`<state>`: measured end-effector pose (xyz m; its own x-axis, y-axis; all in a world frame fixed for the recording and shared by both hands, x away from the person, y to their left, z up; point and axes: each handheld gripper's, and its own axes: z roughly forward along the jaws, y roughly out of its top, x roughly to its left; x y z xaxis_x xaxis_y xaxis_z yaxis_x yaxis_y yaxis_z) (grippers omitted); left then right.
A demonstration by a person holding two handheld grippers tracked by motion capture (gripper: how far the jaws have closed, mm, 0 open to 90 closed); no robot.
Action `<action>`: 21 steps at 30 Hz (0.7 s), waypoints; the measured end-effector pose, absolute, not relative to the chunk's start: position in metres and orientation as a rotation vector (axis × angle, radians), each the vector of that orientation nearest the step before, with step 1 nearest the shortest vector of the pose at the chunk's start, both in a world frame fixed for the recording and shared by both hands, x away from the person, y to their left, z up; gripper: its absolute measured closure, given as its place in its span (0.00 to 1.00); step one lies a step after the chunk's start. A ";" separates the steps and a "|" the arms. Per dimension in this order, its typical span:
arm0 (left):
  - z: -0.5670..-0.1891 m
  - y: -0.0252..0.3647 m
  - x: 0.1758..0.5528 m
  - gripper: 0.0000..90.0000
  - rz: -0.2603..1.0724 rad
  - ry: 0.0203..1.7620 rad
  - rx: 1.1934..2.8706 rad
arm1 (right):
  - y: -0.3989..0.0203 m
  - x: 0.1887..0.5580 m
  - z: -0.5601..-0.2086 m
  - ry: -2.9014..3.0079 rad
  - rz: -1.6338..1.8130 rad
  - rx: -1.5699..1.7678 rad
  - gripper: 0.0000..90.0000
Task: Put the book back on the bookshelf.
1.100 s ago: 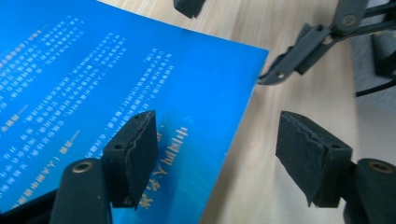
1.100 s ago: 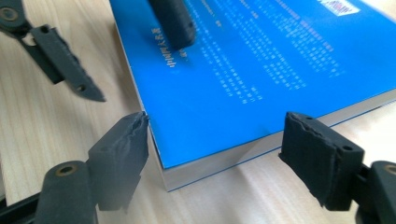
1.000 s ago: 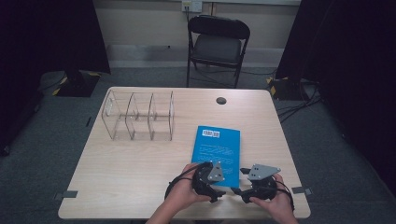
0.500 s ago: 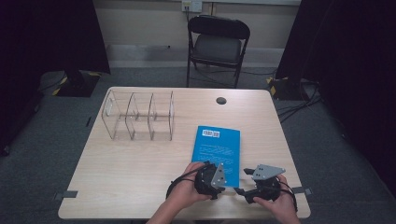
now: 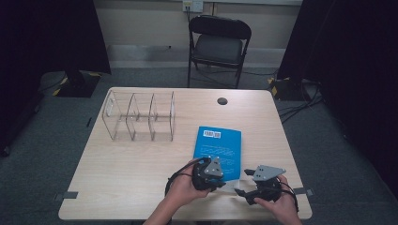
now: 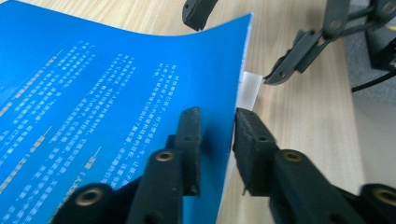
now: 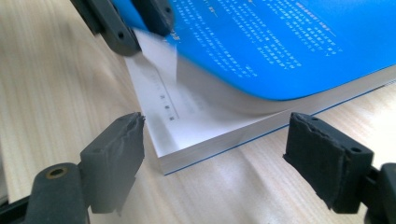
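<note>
High view: we see the blue book (image 5: 218,147) lying lower centre of the table (image 5: 117,187); left gripper (image 5: 217,179) at its near edge, right gripper (image 5: 239,190) just right of it.
Left gripper view: our jaws have just been closing, now pinched on the book's lifted blue cover (image 6: 116,93), centre frame.
Right gripper view: jaws wide apart, nothing held; book's corner betw. them, cover raised upper left.
</note>
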<state>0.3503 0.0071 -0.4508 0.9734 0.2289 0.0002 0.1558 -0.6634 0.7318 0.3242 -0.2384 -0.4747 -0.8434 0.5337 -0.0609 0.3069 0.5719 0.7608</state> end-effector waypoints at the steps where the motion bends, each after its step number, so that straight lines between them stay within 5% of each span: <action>1: -0.449 0.008 0.351 0.84 0.108 0.267 2.315 | -0.238 0.325 -0.474 2.515 1.141 0.689 0.21; 17: -0.447 0.009 0.352 0.83 0.031 0.298 2.310 | -0.212 0.340 -0.460 2.560 0.991 0.424 0.32; 18: -0.448 0.010 0.350 0.72 0.036 0.308 2.295 | -0.207 0.340 -0.460 2.584 0.957 0.361 0.42; 19: -0.449 0.011 0.350 0.72 0.047 0.328 2.282 | -0.207 0.340 -0.460 2.584 0.957 0.361 0.42; 20: -0.449 0.016 0.349 0.54 0.061 0.350 2.289 | -0.203 0.339 -0.461 2.571 0.950 0.304 0.51; 21: -0.451 0.020 0.349 0.51 0.058 0.358 2.283 | -0.202 0.338 -0.460 2.575 0.938 0.287 0.54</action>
<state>0.3493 0.0201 -0.4506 0.9587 0.2749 -0.0731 0.2380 -0.6346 0.7353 0.3382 -0.2017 -0.4604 -0.9054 0.3156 -0.2839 0.0589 0.7558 0.6522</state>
